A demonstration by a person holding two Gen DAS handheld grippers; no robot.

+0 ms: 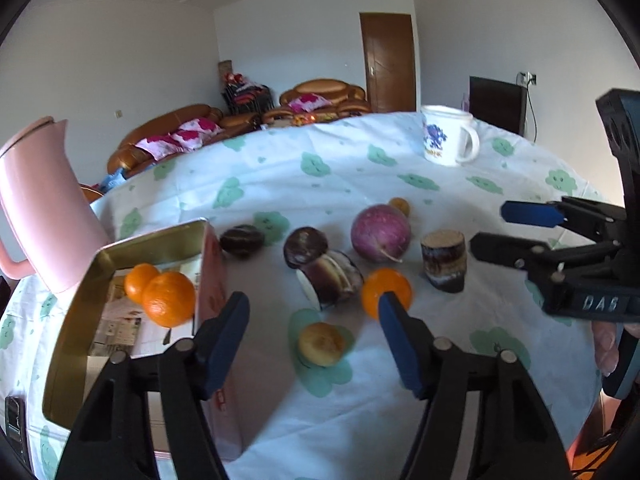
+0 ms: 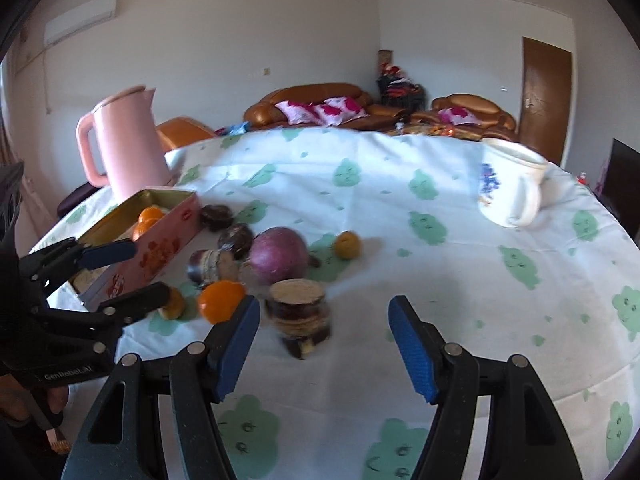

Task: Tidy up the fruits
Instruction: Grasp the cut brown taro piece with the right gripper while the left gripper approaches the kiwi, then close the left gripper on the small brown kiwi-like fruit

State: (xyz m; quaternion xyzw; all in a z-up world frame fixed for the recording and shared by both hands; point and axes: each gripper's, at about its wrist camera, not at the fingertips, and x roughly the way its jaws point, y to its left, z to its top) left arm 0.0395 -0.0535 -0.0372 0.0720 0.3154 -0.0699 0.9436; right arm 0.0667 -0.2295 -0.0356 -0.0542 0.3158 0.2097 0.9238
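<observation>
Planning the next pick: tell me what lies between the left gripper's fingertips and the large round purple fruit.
In the left wrist view, between the left gripper and the large round purple fruit lies a dark purple sugarcane piece on its side.

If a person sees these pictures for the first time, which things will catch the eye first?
First, the pink tin at the left, open, with two oranges inside. Beside it on the cloud-print tablecloth, loose produce clusters around a big purple round one. Both the left gripper and the right gripper hang open, holding nothing.
</observation>
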